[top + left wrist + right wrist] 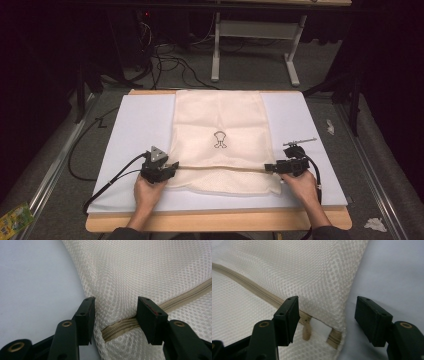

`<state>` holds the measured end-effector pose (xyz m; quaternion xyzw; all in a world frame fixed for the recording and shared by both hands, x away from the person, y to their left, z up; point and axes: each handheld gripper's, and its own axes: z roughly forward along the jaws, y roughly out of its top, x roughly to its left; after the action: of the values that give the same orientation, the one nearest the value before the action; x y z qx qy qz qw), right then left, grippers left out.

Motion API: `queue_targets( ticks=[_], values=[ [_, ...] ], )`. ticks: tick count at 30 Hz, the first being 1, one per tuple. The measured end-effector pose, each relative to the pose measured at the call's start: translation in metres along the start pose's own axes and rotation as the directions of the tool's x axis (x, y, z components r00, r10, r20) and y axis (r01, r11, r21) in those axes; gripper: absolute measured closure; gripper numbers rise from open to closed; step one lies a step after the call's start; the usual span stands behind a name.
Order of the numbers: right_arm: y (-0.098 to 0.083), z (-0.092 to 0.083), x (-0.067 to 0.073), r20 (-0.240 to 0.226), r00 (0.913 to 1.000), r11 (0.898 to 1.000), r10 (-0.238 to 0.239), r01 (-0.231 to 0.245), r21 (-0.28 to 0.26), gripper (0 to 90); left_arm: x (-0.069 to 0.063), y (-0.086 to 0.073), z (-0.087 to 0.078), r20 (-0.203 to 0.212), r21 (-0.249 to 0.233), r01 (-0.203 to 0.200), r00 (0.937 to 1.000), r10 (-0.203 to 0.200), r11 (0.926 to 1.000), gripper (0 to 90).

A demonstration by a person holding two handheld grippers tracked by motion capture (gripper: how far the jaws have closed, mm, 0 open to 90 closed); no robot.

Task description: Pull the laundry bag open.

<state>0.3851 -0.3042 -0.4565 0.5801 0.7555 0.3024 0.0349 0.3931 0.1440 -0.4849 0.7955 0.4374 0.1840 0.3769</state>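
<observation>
Since the mesh bag (220, 135) is light, limp and slippery, grip its zipper (120, 326) seam between each gaping, empty claw: left claw (115, 315), right claw (327, 315).

Wooden table (215, 220), pale blue mat (135, 130) on it, mesh bag (220, 125) atop

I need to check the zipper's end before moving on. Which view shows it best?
The left gripper view: the zipper ends close up between the open left tool. The right gripper view shows its other end, with a gap, by the right tool. The high view gives a thin line.
</observation>
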Motion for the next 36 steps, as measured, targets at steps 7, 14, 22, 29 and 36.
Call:
queue_targets(
  ticks=[7, 14, 22, 29, 36],
  values=[
    [0.0059, 0.0031, 0.004, -0.041, 0.9988, 0.999, 0.025, -0.023, 0.041, 38.4, -0.0004, -0.0004, 0.0004, -0.005, -0.003, -0.002, 1.0, 0.002, 1.0, 49.9],
    [0.0028, 0.001, -0.0018, -0.093, 0.9939, 0.998, 0.059, -0.055, 0.037, 46.7, -0.0007, -0.0006, 0.0005, -0.007, -0.003, -0.003, 1.0, 0.003, 1.0, 50.0],
    [0.0061, 0.003, 0.0, -0.121, 0.9908, 0.998, 0.062, -0.058, 0.033, 50.0, -0.0008, -0.0006, 0.0006, -0.008, -0.002, -0.003, 1.0, 0.003, 1.0, 50.2],
    [0.0017, -0.0034, -0.0053, -0.095, 0.9936, 0.995, 0.062, -0.053, 0.088, 49.6, -0.0013, -0.0006, 0.0008, -0.012, -0.002, 0.0, 0.9999, 0.0, 1.0, 50.6],
    [0.0095, 0.0041, 0.0002, -0.114, 0.9895, 0.993, 0.088, -0.079, 0.082, 43.8, -0.0012, -0.0007, 0.0008, -0.01, -0.003, -0.001, 0.9999, 0.001, 1.0, 50.7]
  ],
)
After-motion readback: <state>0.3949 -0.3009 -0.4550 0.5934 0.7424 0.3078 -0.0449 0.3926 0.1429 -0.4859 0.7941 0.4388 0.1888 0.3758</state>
